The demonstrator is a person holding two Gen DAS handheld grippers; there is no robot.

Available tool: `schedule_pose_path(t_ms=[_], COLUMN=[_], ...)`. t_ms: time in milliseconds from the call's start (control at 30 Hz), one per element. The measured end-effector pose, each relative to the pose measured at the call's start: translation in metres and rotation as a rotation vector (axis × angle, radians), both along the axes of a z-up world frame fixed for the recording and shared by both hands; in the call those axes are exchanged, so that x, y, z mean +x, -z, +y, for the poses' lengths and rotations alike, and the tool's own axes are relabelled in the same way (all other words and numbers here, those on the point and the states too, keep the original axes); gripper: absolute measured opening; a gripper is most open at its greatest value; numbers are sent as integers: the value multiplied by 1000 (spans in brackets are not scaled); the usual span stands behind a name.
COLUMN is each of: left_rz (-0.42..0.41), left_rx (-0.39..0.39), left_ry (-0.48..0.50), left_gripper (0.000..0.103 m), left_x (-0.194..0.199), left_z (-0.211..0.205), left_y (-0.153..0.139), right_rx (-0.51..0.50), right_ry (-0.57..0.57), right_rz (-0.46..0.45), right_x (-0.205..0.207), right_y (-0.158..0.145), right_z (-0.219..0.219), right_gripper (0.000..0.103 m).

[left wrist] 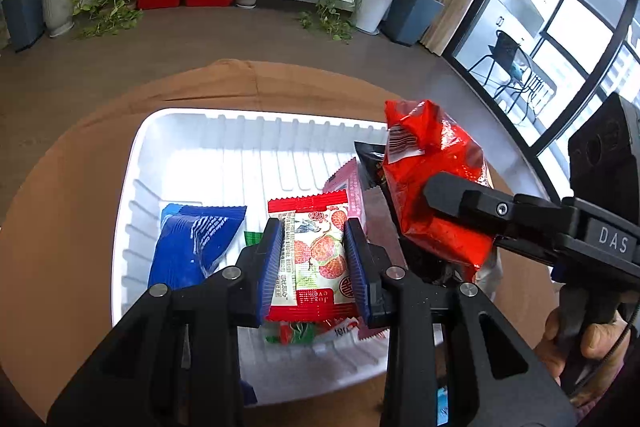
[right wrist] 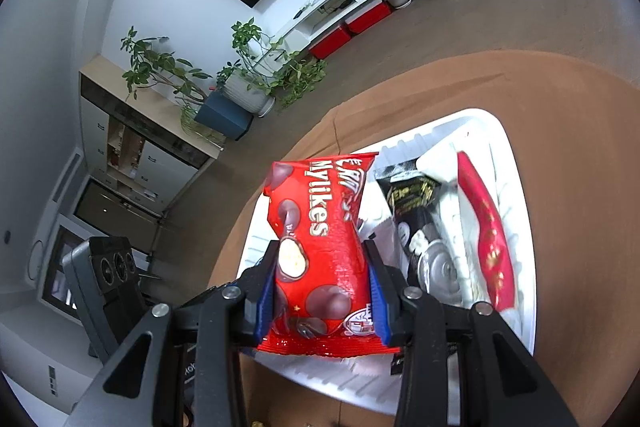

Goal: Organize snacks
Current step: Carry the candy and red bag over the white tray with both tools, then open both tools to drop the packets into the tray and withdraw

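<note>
I hold the left gripper pinching a red-white strawberry-print snack packet over the white ribbed plastic tray; my right gripper clamps a red glossy Mylikes chocolate bag at the tray's edge

Left wrist fisheye looking steeply down along its fingers, close over the white tray on the counter, right wrist fisheye tilted and rolled, near the same tray, both sharing tray, counter, plant-lined TV wall
</note>
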State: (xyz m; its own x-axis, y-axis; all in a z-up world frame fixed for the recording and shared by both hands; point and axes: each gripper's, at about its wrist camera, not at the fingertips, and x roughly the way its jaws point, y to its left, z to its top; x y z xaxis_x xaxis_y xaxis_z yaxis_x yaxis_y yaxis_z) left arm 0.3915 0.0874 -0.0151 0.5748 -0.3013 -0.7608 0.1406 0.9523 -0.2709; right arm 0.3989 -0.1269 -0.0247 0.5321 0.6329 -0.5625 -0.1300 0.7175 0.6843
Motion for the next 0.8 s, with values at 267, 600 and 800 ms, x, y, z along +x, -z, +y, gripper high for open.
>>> schedule_pose_path(t_ms=[267,600,800], left_rz=[-17,-61,-81], left_rx=[-5,-6,-10], left_ry=[-4,-16,-20], left_gripper=[40,43,45], left_x=[9,-25,-72], left_z=[-3,4,11], left_y=[-1,-15,-22], right_rx=[-52,-46,-63], right_ry=[10,-6,-21], right_rz=[-26,-90,-152], right_x=[2,-32,-77], right_y=[-2,-22,-40], right_z=[4,2,-2], right_gripper=[44,55,61])
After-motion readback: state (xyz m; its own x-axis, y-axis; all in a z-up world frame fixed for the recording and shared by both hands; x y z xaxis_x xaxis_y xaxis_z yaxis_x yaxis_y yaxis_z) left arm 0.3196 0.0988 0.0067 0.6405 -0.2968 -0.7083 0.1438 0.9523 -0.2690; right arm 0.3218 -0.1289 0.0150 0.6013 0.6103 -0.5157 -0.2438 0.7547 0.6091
